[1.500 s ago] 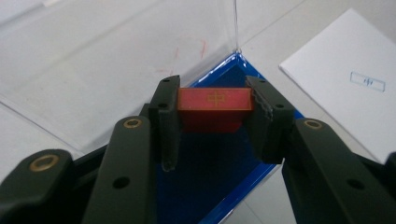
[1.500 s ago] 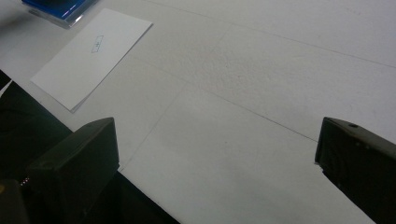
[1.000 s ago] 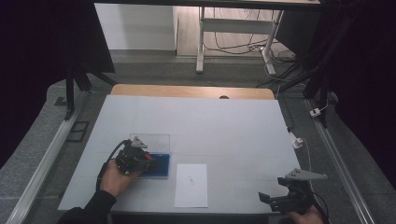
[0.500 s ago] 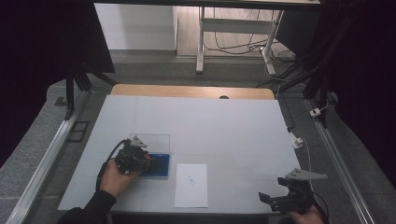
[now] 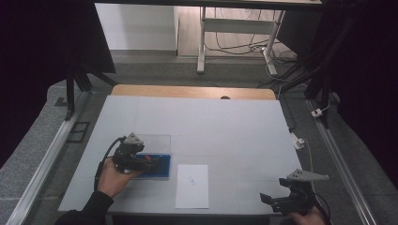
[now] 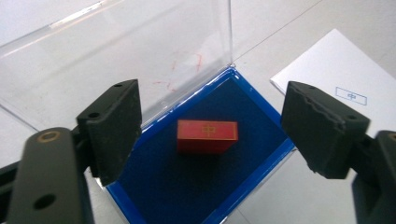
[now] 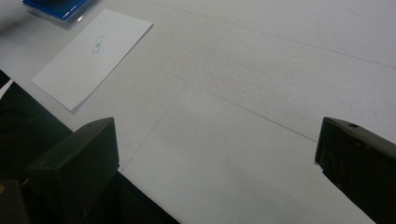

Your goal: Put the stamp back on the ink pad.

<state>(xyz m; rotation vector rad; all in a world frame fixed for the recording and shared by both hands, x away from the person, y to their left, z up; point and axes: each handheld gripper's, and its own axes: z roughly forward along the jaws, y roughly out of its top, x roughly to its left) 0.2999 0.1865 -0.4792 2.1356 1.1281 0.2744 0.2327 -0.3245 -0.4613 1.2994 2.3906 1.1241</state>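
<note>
The left hand-held gripper is hovering with its jaws just opening and standing apart (nothing pinched) over the small red rectangular block, which is lying in the blue felt-lined tray, probably freshly released, while the right hand-held gripper is idling open well right of it.

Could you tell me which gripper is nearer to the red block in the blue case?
Left. The left gripper hangs open just above the red block; the right gripper sits far off at the table's near right corner.
</note>
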